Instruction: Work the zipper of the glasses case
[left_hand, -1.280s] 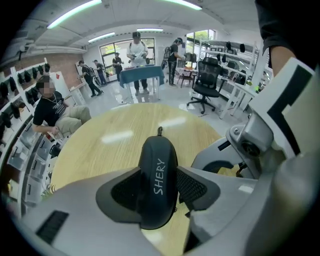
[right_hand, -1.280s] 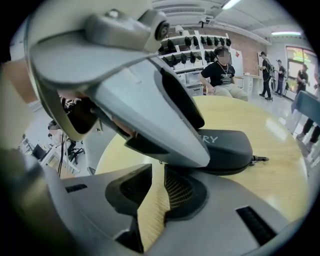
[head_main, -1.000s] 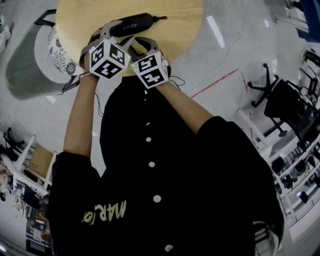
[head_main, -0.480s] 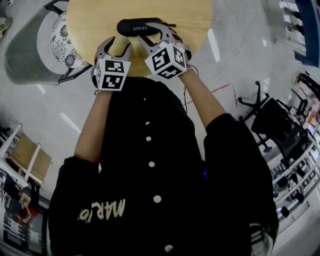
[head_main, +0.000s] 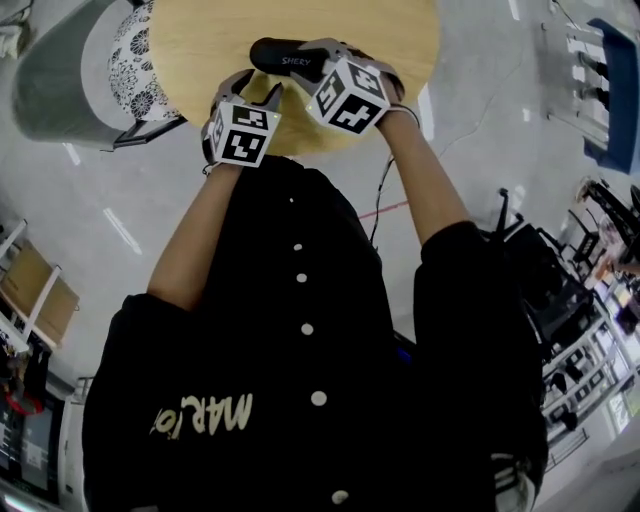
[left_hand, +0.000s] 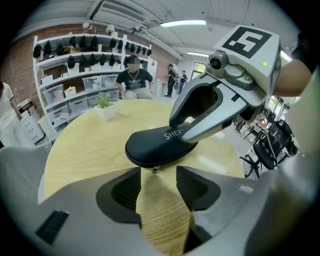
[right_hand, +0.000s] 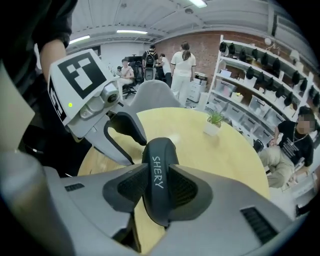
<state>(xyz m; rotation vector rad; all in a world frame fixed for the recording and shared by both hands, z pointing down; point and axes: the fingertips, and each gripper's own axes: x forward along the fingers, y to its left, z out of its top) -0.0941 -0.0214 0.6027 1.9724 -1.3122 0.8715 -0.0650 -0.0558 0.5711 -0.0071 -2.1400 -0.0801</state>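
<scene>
- Both bare forearms reach forward from black sleeves over the table (head_main: 200, 40), and each hand tilts its gripper steeply down.
- The left gripper (head_main: 250, 90) hovers just short of the glasses case (head_main: 285, 58). Its jaws are wide apart with only bare wood between them, and they have just been closing a little.
- The right gripper (head_main: 312, 62) clamps the case across its width, both ribbed pads pressing its sides. Its jaws have just been closing on it.
- The grippers are smooth grey plastic with black ribbed pads, and each carries 1 black-and-white marker cube.
- The table is round, pale wood with visible grain.
- The case is black, matte and rounded, with white lettering, and rests on the table before the person. A small metal zipper pull (left_hand: 155, 169) hangs at the end facing the left gripper.
</scene>
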